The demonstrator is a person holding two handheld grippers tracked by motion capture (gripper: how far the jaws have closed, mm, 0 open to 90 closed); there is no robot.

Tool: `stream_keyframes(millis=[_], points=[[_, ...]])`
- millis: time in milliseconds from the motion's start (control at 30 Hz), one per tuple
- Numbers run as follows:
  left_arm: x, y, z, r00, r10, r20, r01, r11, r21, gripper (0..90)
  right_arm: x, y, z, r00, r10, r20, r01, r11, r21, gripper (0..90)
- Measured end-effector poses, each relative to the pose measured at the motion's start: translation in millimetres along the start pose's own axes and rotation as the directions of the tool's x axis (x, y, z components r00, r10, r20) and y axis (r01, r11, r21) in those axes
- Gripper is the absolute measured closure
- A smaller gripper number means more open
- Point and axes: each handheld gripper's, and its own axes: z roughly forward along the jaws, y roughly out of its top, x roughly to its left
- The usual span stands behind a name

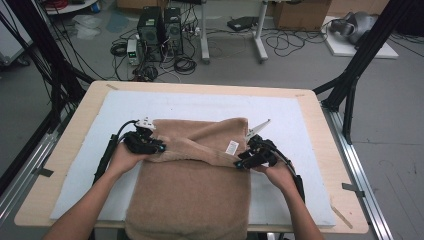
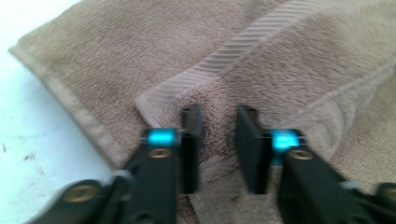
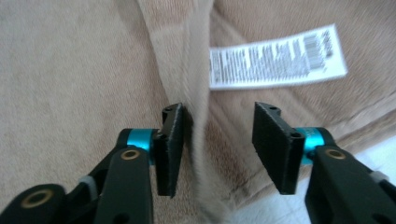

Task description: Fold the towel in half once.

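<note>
A brown towel (image 1: 190,185) lies on the white mat (image 1: 280,115), its far part folded back toward me and its near end hanging over the table's front edge. My left gripper (image 1: 160,148) rests on the towel's left edge. In the left gripper view it (image 2: 217,121) stands open over a folded striped hem corner (image 2: 154,100), with pile showing between the jaws. My right gripper (image 1: 240,164) sits at the towel's right edge, near the white care label (image 1: 232,147). In its own view it (image 3: 222,116) is open, astride a raised towel fold (image 3: 198,93), below the label (image 3: 278,56).
The mat covers most of a light wooden table (image 1: 65,150). Black frame struts (image 1: 360,60) rise at both back corners. On the floor behind stand computer towers (image 1: 160,30), cables, a white desk leg (image 1: 260,35) and cardboard boxes (image 1: 300,12).
</note>
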Motion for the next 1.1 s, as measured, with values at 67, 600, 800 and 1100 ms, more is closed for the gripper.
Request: stream_keyframes(millis=[67,600,800,1100], points=[[-2.5,0.7,-6.5,0.9998,0.018,-0.013,-0.018,0.9998,-0.01,83.9,1.7,0.0,-1.5,0.9992,-0.027,-0.027,0.027,1.0,-0.013,80.5],[-59.4,-59.6,-81.7,0.9973,0.071,0.02,-0.067,0.9865,-0.149,85.8,52.1,-17.8,-35.4,0.9828,-0.153,-0.104,0.139,0.982,-0.129,86.2],[-68.9,-82.0,-102.4,0.9932,0.075,0.089,-0.059,0.9825,-0.177,71.7,74.7,-31.7,-44.6,0.9662,-0.222,-0.131,0.196,0.963,-0.188,77.8],[-52.9,-51.9,-102.8,0.994,0.091,0.061,-0.078,0.98,-0.183,60.9,43.1,-24.7,-45.0,0.9943,-0.099,-0.038,0.09,0.975,-0.204,63.1]])
